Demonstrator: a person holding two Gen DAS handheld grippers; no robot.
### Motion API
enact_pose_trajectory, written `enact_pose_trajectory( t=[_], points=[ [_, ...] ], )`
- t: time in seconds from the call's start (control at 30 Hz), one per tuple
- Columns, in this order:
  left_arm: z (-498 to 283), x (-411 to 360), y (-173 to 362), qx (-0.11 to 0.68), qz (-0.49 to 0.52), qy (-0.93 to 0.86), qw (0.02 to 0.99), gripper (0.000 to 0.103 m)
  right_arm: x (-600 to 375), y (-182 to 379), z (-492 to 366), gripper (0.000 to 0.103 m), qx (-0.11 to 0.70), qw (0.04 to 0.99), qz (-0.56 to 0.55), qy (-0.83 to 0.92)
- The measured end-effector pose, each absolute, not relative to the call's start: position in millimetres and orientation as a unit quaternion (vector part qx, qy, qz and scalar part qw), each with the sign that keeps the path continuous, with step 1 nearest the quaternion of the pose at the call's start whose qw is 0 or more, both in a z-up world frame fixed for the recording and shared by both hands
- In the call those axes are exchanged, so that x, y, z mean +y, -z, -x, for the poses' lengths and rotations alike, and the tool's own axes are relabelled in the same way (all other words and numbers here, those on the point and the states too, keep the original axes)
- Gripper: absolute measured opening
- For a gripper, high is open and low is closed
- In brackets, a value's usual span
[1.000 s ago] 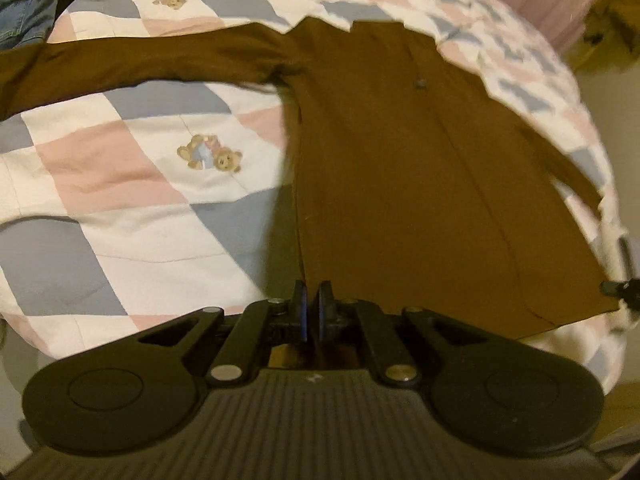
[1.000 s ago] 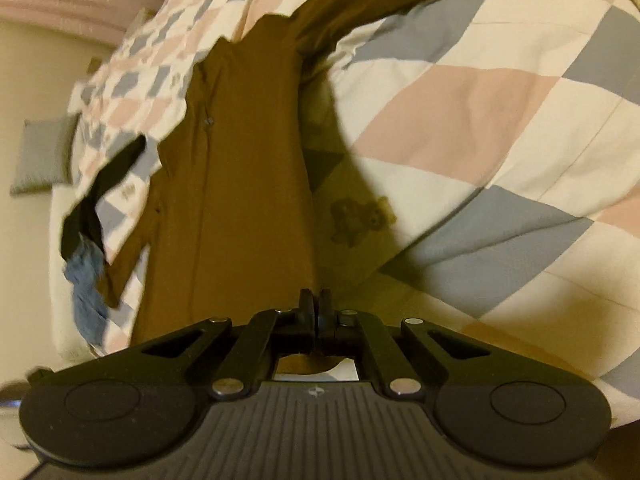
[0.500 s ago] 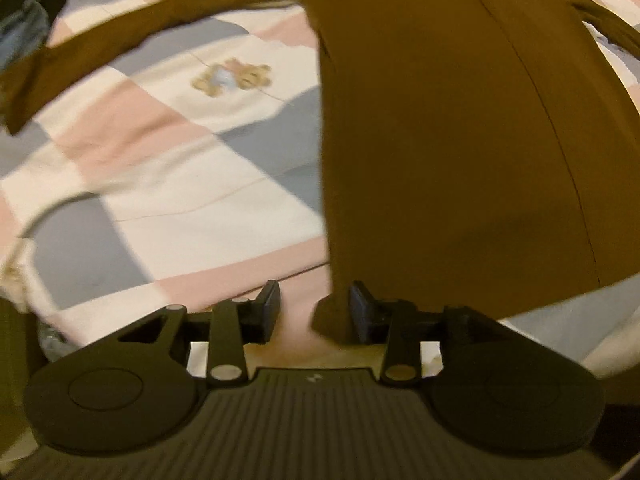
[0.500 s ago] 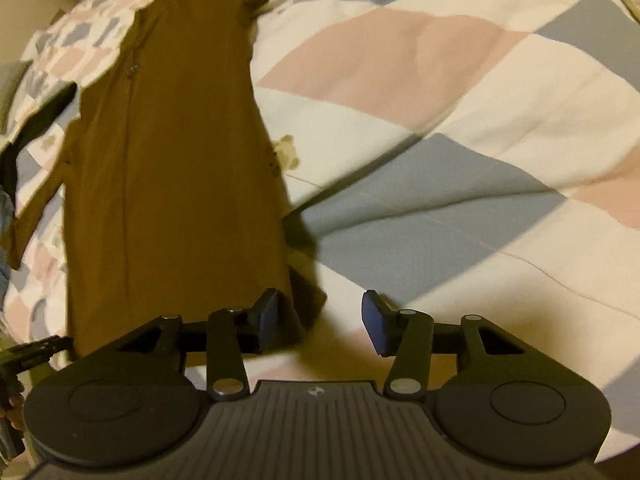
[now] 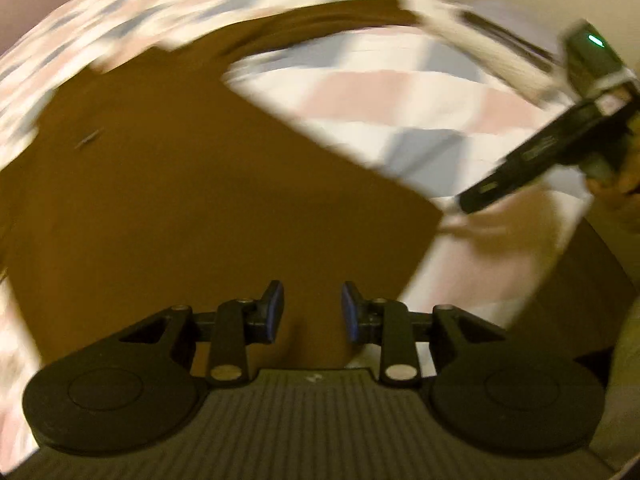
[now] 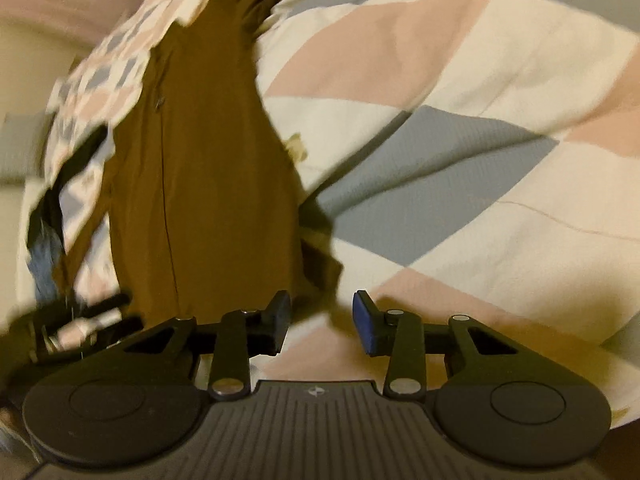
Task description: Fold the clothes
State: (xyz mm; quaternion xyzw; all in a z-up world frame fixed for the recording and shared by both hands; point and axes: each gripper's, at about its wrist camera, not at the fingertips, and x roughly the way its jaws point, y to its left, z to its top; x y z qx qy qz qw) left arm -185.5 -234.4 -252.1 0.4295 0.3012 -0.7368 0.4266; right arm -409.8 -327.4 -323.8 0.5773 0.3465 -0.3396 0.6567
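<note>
While both grippers' jaws gape w/ nothing held, only left cam shows right gripper (image 5: 460, 204) beside brown shirt (image 5: 200, 200).

The bed (image 6: 460, 92) had a quilt checked in pink, grey and cream. A brown shirt (image 6: 208, 184) lay spread flat on it, one sleeve running to the far side. Some dark and denim clothes (image 6: 44, 248) sat at its left edge.
</note>
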Motion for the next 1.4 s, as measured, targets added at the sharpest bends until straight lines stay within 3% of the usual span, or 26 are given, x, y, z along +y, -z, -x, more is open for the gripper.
enact_pose_trajectory(
  t=[0.33, 0.37, 0.4, 0.5, 0.7, 0.9, 1.03, 1.07, 1.1, 1.13, 1.23, 1.3, 1.4],
  points=[
    [270.5, -256.9, 293.8, 0.218, -0.49, 0.772, 0.341, 0.03, -310.1, 334.2, 436.3, 0.039, 0.295, 0.62, -0.62, 0.381],
    [272.3, -257.7, 298.8, 0.206, -0.498, 0.767, 0.348, 0.023, -308.5, 334.7, 438.1, 0.039, 0.291, 0.618, -0.622, 0.383],
    [270.7, -258.8, 302.2, 0.201, -0.502, 0.762, 0.357, 0.001, -307.3, 335.3, 439.8, 0.039, 0.286, 0.615, -0.625, 0.386],
    [249.2, -263.0, 298.6, 0.223, -0.477, 0.755, 0.39, 0.001, -305.8, 331.4, 437.7, 0.039, 0.284, 0.63, -0.607, 0.392],
    [179.3, -269.8, 285.3, 0.312, -0.424, 0.723, 0.448, 0.001, -294.3, 309.6, 375.9, 0.039, 0.385, 0.745, -0.413, 0.355],
    [168.0, -279.3, 282.4, 0.311, -0.419, 0.722, 0.454, 0.001, -271.4, 298.1, 301.6, 0.039, 0.451, 0.828, -0.177, 0.282],
    [167.4, -280.8, 273.3, 0.314, -0.401, 0.73, 0.456, 0.001, -261.5, 306.2, 271.9, 0.037, 0.478, 0.834, -0.091, 0.259],
    [167.6, -279.9, 271.2, 0.313, -0.398, 0.732, 0.455, 0.001, -261.2, 307.7, 268.3, 0.03, 0.478, 0.834, -0.08, 0.265],
    [168.4, -279.5, 269.9, 0.314, -0.397, 0.734, 0.453, 0.002, -261.7, 309.1, 265.5, 0.016, 0.476, 0.834, -0.074, 0.271],
    [169.2, -279.0, 268.7, 0.315, -0.395, 0.737, 0.448, 0.002, -265.7, 309.9, 263.9, 0.001, 0.476, 0.83, -0.081, 0.28],
    [161.0, -271.7, 260.1, 0.321, -0.385, 0.742, 0.445, 0.008, -285.0, 303.3, 280.2, 0.001, 0.45, 0.809, -0.153, 0.346],
    [140.0, -262.6, 256.4, 0.341, -0.369, 0.733, 0.459, 0.02, -296.8, 278.8, 309.5, 0.001, 0.393, 0.793, -0.239, 0.399],
    [97.5, -250.1, 270.2, 0.389, -0.37, 0.68, 0.499, 0.019, -306.2, 261.6, 353.5, 0.001, 0.325, 0.748, -0.38, 0.436]
  ],
)
